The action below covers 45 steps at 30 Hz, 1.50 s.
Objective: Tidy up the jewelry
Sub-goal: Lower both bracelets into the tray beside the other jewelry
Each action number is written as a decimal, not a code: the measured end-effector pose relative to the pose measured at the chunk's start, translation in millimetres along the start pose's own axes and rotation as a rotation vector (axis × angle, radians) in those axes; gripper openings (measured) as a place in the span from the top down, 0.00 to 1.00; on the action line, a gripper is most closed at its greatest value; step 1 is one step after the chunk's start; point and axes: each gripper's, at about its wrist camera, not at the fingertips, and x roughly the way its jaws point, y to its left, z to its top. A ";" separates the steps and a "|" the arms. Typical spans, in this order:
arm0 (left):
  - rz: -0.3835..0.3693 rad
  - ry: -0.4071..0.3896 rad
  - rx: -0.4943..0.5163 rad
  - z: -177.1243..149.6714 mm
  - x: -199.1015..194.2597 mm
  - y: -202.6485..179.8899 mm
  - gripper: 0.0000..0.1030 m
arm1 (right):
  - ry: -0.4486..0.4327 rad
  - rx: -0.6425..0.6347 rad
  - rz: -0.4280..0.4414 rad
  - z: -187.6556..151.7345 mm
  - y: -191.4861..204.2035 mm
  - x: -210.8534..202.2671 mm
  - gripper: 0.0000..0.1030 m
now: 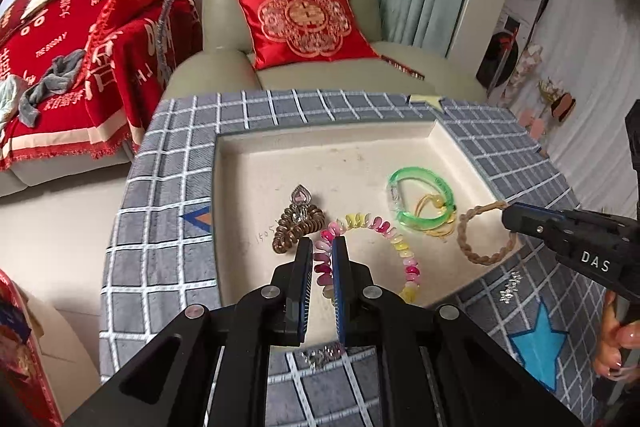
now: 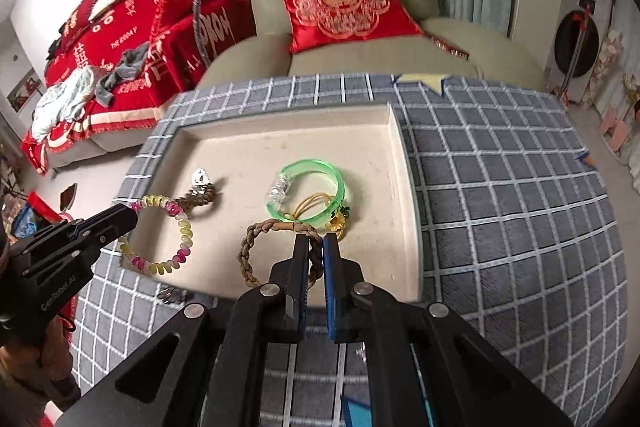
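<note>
A shallow cream rectangular tray (image 1: 248,163) sits on a grey cloth with a white grid pattern (image 1: 160,187) and holds all the jewelry. In the left wrist view, the left gripper (image 1: 322,251) enters from 6 o'clock, its jaws narrowed around the near side of a pink-and-yellow spiral coil bracelet (image 1: 384,227). At 11 o'clock from those tips lies a brown spiral hair tie with a pink teardrop gem charm (image 1: 298,217). Toward 2 o'clock rests a translucent green plastic bangle (image 1: 420,201), overlapping a thin yellow elastic cord loop (image 1: 430,205). The right gripper (image 2: 316,247) is clamped on a braided tan rope bracelet (image 2: 256,247), which lies at the tray's near edge, at 6 o'clock from the bangle in the right wrist view.
</note>
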 end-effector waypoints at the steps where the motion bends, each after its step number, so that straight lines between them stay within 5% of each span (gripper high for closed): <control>1: -0.001 0.018 0.008 0.2 7.9 -0.8 0.76 | 0.009 0.006 0.003 0.7 -1.2 5.3 0.92; 13: 0.057 0.129 0.043 1.0 65.8 -6.5 0.76 | 0.095 0.051 0.002 4.9 -19.4 66.8 0.93; 38: 0.158 0.092 0.085 9.3 80.3 -9.7 0.76 | 0.096 0.048 -0.045 16.7 -21.9 86.9 0.90; 41: 0.161 0.083 0.081 8.2 77.0 -9.8 0.76 | 0.092 0.045 -0.043 16.4 -20.4 84.9 0.66; 42: 0.162 0.082 0.080 8.2 76.1 -9.8 0.76 | 0.088 0.045 -0.040 16.0 -19.8 83.6 0.46; 43: 0.164 0.080 0.080 8.1 74.8 -10.0 0.76 | 0.076 0.045 -0.036 15.8 -18.9 81.1 0.38; 45: 0.166 0.075 0.083 7.7 72.4 -10.3 0.76 | 0.060 0.040 -0.029 15.6 -16.2 76.6 0.38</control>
